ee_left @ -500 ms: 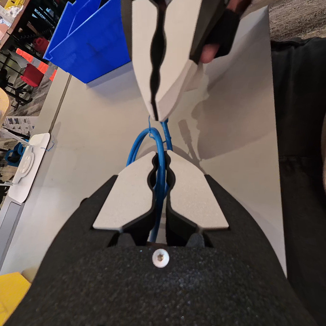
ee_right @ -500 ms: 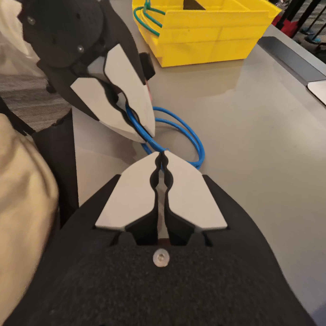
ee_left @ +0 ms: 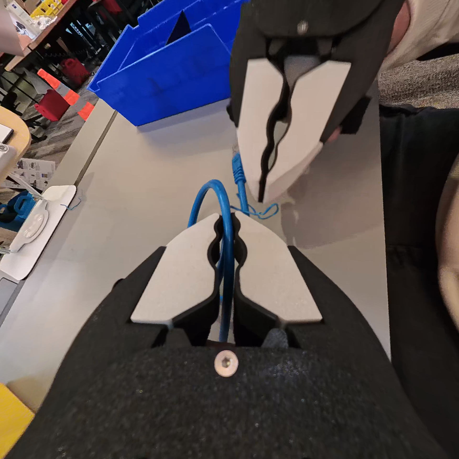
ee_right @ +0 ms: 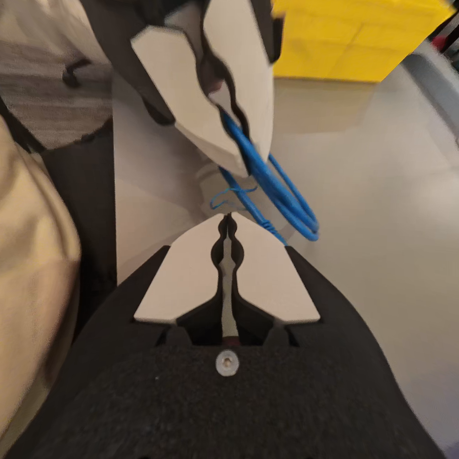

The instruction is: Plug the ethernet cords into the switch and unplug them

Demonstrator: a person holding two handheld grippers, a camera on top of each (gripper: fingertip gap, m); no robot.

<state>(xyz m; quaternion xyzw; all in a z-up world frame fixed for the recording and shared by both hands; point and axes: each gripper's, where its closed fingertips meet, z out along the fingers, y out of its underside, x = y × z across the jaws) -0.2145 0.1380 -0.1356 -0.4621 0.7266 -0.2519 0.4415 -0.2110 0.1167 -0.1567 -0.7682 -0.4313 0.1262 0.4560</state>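
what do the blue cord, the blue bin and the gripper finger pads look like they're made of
Blue cord: looks like a rubbery plastic jacket, smooth with a slight sheen, bending in a loop.
Blue bin: rigid moulded plastic, semi-gloss, with stiff straight walls.
Finger pads of the left gripper: pale grey, matte and finely grainy; probably printed plastic or a rubbery coating, hard to tell which.

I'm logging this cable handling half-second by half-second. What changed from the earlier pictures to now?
The right tool drew back from the coiled blue ethernet cable, uncovering its blue plug and the thin blue twist tie, loosened but still around the cable. Both tools rose slightly. Unchanged: the left tool stays shut on the cable, right tool shut, blue plastic bin unmoved.
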